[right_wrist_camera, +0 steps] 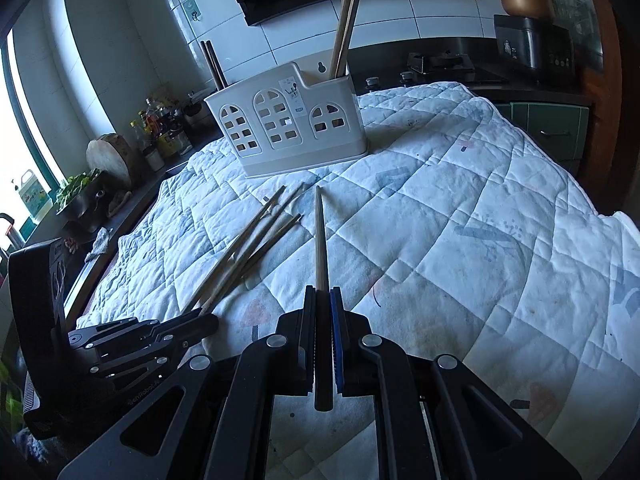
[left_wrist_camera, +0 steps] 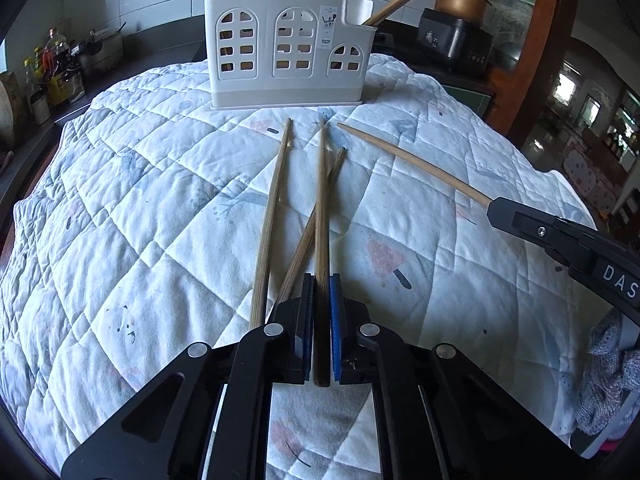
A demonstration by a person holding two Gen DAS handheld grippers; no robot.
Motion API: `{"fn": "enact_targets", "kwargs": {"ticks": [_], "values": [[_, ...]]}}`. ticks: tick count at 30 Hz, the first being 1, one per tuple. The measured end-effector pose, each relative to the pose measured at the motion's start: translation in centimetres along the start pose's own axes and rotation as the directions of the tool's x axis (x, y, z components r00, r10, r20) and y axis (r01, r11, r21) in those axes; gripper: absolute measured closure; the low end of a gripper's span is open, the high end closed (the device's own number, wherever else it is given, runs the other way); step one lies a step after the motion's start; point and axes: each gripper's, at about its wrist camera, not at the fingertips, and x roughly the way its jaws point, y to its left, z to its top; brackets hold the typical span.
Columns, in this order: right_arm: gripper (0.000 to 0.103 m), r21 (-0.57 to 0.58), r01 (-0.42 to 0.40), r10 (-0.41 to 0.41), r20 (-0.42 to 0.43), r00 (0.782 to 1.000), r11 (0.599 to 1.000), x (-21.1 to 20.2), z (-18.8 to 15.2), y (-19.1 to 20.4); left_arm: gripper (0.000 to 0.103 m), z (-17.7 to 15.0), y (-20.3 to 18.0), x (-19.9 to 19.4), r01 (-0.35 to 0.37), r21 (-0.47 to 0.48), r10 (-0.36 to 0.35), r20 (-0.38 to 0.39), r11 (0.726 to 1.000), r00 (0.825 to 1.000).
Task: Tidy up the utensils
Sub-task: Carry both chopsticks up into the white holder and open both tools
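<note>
Both grippers are mid-pickup, each with one chopstick, so the step in hand looks like collecting loose chopsticks for the white utensil holder (left_wrist_camera: pixel 290 50) that stands at the far edge of the quilt (left_wrist_camera: pixel 140 184).

The left gripper (left_wrist_camera: pixel 321 304) sits low over the near part of the quilt, its jaws clenched on the thick end of a chopstick (left_wrist_camera: pixel 321 200) that points straight at the holder. Two loose chopsticks (left_wrist_camera: pixel 274 216) lie on the quilt just beside it, one crossing under the held stick, so lifting cleanly without dragging that one along seems the concern.

The right gripper (right_wrist_camera: pixel 323 308) is likewise clamped on the butt of a second chopstick (right_wrist_camera: pixel 320 240), whose tip points toward the holder and appears raised off the quilt. From the left wrist view it reaches in from the right edge, well apart from the left one.

The holder already has chopsticks standing in its left and right end compartments (right_wrist_camera: pixel 344 28). The next move probably calls for raising each stick, tipping it upright, and lowering it tip-first into a compartment, one arm at a time to avoid crowding.
</note>
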Motion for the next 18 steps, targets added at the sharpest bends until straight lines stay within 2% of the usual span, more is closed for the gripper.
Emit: {"fn": "enact_targets", "kwargs": {"ticks": [8, 14, 18], "values": [[0.096, -0.029, 0.017, -0.015, 0.064, 0.998, 0.999, -2.5, 1.4, 1.1, 0.097, 0.5, 0.9, -3.1, 0.029, 0.0, -0.029, 0.077, 1.0, 0.997], [0.096, -0.085, 0.022, -0.011, 0.127, 0.992, 0.996, -4.6, 3.8, 2.8, 0.097, 2.2, 2.2, -6.1, 0.058, -0.005, -0.057, 0.168, 0.998, 0.984], [0.096, -0.124, 0.023, -0.005, 0.14, 0.99, 0.992, -5.0, 5.7, 3.9, 0.097, 3.5, 3.4, -7.1, 0.081, -0.014, -0.077, 0.2, 0.997, 0.977]]}}
